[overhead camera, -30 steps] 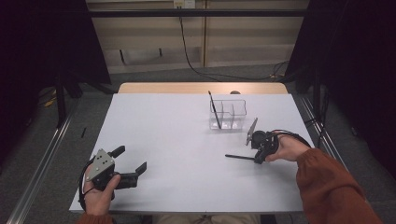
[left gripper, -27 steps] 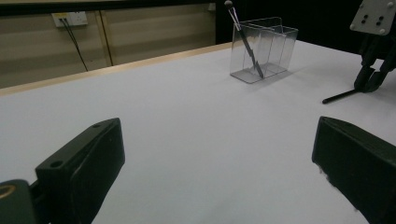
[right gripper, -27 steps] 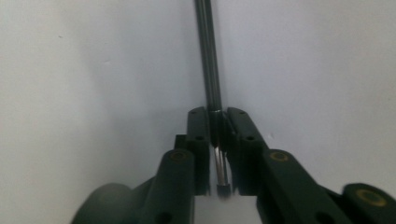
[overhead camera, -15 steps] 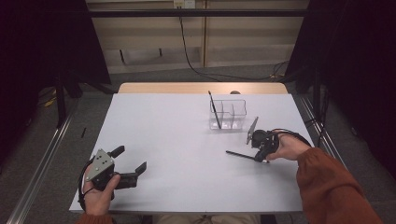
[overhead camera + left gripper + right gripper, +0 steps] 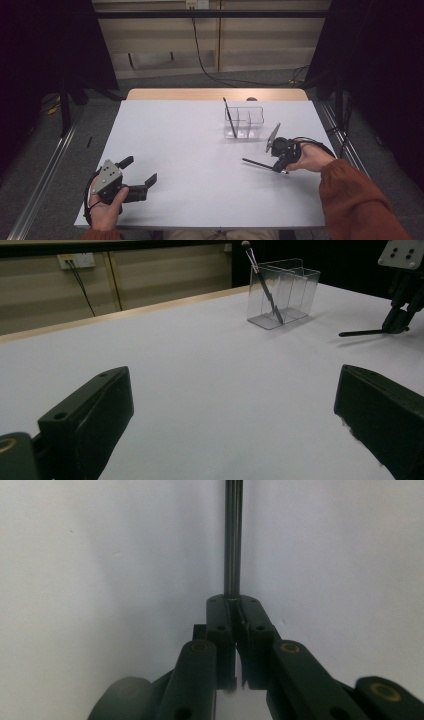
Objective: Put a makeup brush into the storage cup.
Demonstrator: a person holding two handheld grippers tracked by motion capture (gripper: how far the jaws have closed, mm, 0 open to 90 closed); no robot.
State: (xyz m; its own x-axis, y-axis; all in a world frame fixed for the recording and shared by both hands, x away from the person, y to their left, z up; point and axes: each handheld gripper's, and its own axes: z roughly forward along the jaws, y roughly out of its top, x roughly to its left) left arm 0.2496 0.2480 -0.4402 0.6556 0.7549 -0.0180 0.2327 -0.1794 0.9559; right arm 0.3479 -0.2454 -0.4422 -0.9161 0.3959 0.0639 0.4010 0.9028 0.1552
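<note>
A lab-like recording space: a bare white rectangular table (image 5: 200,165) stands between black curtains (image 5: 45,45) left and right. On the far side, a beige panelled wall (image 5: 250,40) carries a white power socket (image 5: 196,4) with a black cable (image 5: 200,50) trailing to the grey floor (image 5: 40,150).

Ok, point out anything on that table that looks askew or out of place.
Nothing is spilled or damaged. One brush leans at a slant in the clear holder, its end poking above the rim. A second brush is outside the holder, clamped in the shut right gripper low over the table. The left gripper is open.
</note>
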